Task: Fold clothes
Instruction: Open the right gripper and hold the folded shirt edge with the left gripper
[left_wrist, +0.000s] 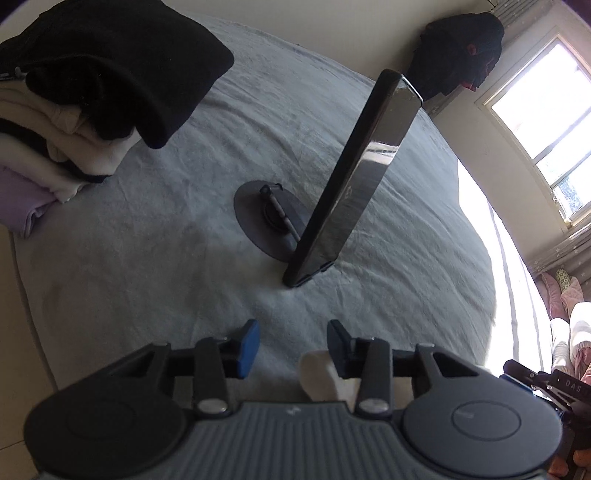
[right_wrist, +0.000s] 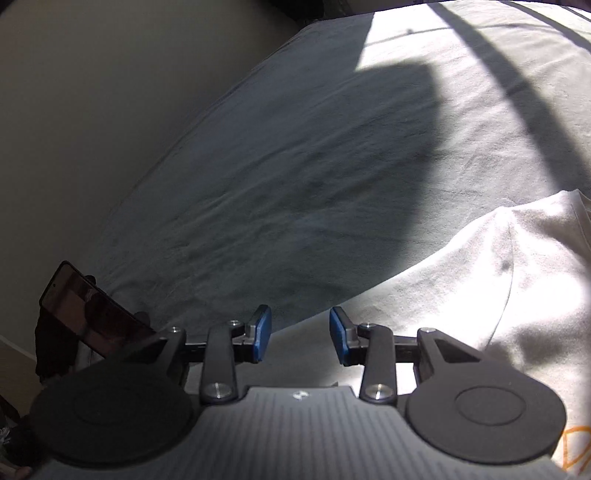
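With both the left gripper (left_wrist: 291, 343) and right gripper (right_wrist: 300, 334) parted and empty over the bed (left_wrist: 155, 236), the white garment (right_wrist: 480, 280) lies just under the right one — best pinch one edge cleanly, clear of the propped phone (left_wrist: 354, 184), before folding

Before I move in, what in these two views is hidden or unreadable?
- White cotton garment: right wrist view, cut off by the right and bottom edges and partly covered by the right hand-held gripper; full shape unknown.
- Orange print: cut off by the frame edge, unreadable.
- Left hand-held gripper: left wrist view, white cloth beneath it, extent hidden.
- Stack of folded clothes: cut off at the left edge.
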